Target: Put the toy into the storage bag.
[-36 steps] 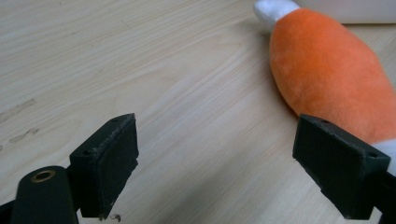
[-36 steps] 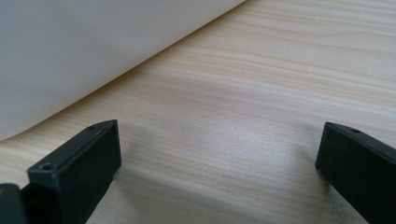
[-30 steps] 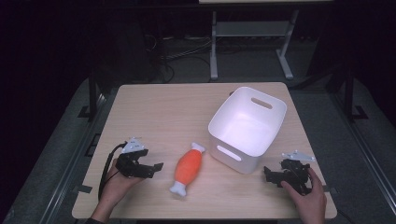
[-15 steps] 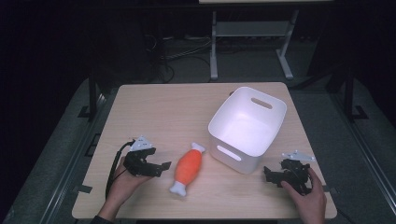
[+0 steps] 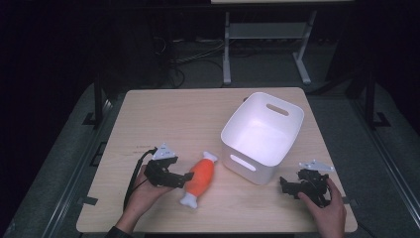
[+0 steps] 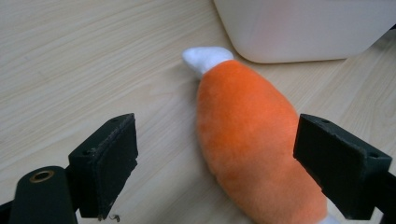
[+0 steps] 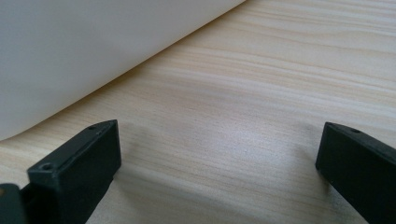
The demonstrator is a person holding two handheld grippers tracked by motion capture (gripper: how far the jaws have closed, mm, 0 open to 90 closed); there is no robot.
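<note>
An orange plush toy (image 5: 199, 178) with white ends lies on the wooden table (image 5: 168, 119), just left of a white plastic bin (image 5: 261, 135). My left gripper (image 5: 184, 177) is open at the toy's left side; in the left gripper view the orange plush toy (image 6: 252, 135) lies between the spread jaws, nearer the right one, with neither jaw pressing it. My right gripper (image 5: 286, 184) rests open near the table's front right, beside the bin's front corner. In the right gripper view the white bin (image 7: 84, 51) wall stands ahead, with bare wood between the jaws.
The bin is empty and has slot handles. Dark floor surrounds the table, and a metal stand (image 5: 265, 44) is behind it. A person's hands hold both grippers at the table's front edge.
My left gripper has slid right toward the plush toy until its open jaws straddle it. The right gripper has stayed put.
</note>
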